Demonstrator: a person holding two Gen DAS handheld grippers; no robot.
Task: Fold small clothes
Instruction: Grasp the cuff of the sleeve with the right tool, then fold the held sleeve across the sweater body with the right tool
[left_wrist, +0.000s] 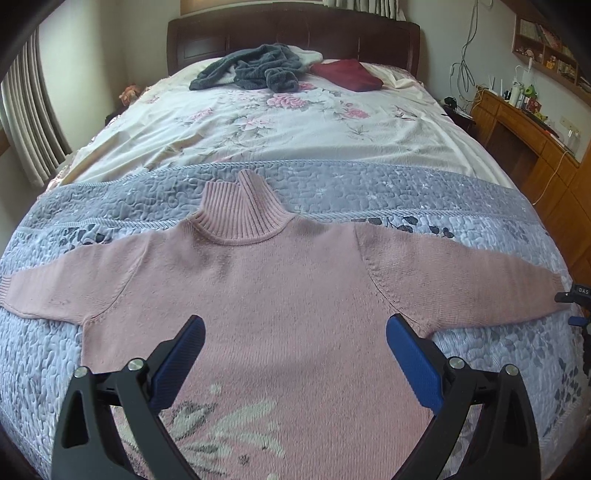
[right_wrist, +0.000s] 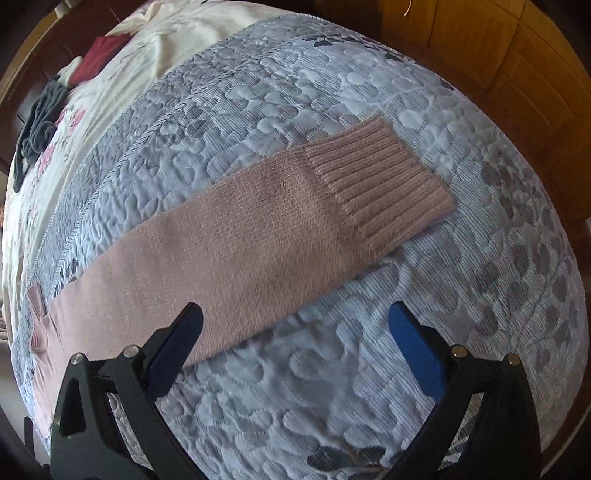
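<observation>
On a bed covered by a quilted blue-grey bedspread (left_wrist: 332, 192) with a pebbled leaf pattern, a small dusty-pink knitted turtleneck sweater (left_wrist: 266, 280) lies flat and face up, both sleeves stretched straight out to the sides. Its ribbed collar (left_wrist: 242, 212) points toward the dark wooden headboard (left_wrist: 295, 33), and a pale flower design is knitted into the lower front.

Seen from the left wrist camera, the left gripper (left_wrist: 295, 350) hangs over the sweater's body, its two blue-padded fingers (left_wrist: 181, 362) spread wide apart and holding nothing. Whether they touch the knit cannot be told.

Seen from the right wrist camera, the right gripper (right_wrist: 295, 343) sits above the sweater's right sleeve (right_wrist: 236, 243), near where the sleeve's lower edge meets the bedspread. Its fingers are likewise wide apart and empty. One finger is over the pink knit, the other over bare quilt. The sleeve's ribbed cuff (right_wrist: 380, 184) lies flat, well ahead of the gripper.

Farther up the bed, a cream floral sheet (left_wrist: 280, 125) covers the mattress. Near the headboard lie a crumpled dark grey fleece garment (left_wrist: 255, 68) and, just beside it, a folded dark red cloth (left_wrist: 347, 74). A wooden desk (left_wrist: 517, 122) with clutter stands along the right wall.
</observation>
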